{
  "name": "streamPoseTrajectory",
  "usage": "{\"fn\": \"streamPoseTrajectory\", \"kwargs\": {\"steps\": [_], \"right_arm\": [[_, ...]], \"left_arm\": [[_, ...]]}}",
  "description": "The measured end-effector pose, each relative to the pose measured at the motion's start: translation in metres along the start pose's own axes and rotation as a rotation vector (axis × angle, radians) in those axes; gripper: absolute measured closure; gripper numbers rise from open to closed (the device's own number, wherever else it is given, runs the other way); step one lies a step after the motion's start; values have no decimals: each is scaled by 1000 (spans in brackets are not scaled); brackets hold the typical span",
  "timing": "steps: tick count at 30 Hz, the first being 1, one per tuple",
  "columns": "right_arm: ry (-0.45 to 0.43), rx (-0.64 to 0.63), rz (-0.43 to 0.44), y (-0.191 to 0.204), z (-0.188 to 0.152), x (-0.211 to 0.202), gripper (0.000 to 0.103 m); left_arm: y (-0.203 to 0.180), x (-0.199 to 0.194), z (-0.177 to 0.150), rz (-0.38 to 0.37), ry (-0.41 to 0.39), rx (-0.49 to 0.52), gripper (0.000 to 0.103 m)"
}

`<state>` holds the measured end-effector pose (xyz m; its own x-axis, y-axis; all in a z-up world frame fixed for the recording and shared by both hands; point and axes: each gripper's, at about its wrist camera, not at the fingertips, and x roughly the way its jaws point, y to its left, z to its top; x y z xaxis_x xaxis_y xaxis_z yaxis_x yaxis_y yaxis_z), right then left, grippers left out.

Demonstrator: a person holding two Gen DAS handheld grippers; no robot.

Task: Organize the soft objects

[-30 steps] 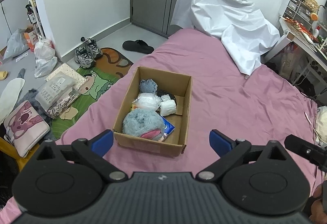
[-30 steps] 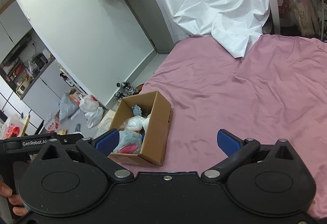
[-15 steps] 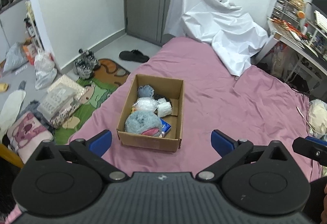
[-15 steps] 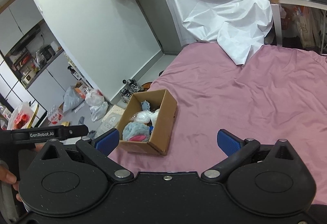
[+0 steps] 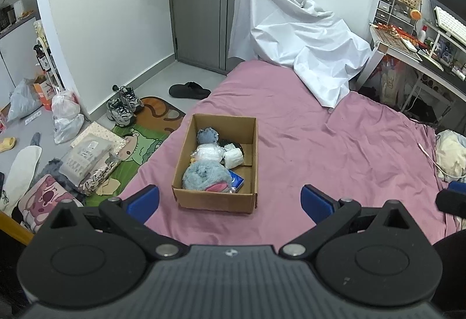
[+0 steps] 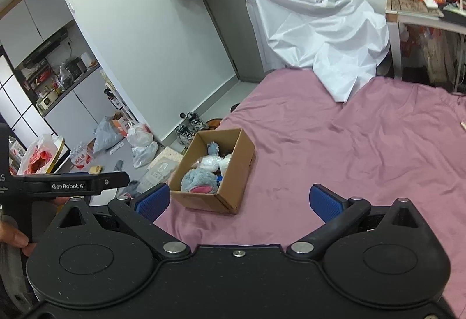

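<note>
An open cardboard box (image 5: 250,144) sits on the pink bed sheet (image 5: 320,150) near the bed's left edge. It holds a grey-blue plush with a pink patch (image 5: 204,176), a white wrapped bundle (image 5: 208,154), a white roll (image 5: 234,158), a small blue-grey plush (image 5: 207,136) and a blue packet (image 5: 235,179). My left gripper (image 5: 230,201) is open and empty, held back from the box. My right gripper (image 6: 238,202) is open and empty, to the right of the box (image 6: 233,173), where the plush (image 6: 198,180) also shows.
A white sheet (image 5: 294,42) drapes over something at the bed's far end. A desk (image 5: 413,54) stands at the right. Bags (image 5: 67,115), shoes (image 5: 123,103), a slipper (image 5: 189,91) and packages (image 5: 87,158) lie on the floor left of the bed. A cream bundle (image 5: 450,151) lies at the bed's right edge.
Both grippers have drawn back and upward from the box, so it looks smaller and farther away. Both stay open and empty. The box contents have not moved.
</note>
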<state>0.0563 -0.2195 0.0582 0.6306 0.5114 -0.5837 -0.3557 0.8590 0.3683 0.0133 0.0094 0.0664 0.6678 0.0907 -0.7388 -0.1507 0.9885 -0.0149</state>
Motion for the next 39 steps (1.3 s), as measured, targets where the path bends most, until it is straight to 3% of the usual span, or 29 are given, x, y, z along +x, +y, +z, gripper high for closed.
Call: {"fn": "streamPoseTrajectory", "kwargs": {"steps": [18, 39], "right_arm": [[-22, -15, 18, 17, -9, -19, 0], [31, 14, 11, 24, -14, -6, 0]], "left_arm": [[21, -24, -14, 6, -45, 8, 1], [36, -16, -17, -20, -22, -29, 1]]}}
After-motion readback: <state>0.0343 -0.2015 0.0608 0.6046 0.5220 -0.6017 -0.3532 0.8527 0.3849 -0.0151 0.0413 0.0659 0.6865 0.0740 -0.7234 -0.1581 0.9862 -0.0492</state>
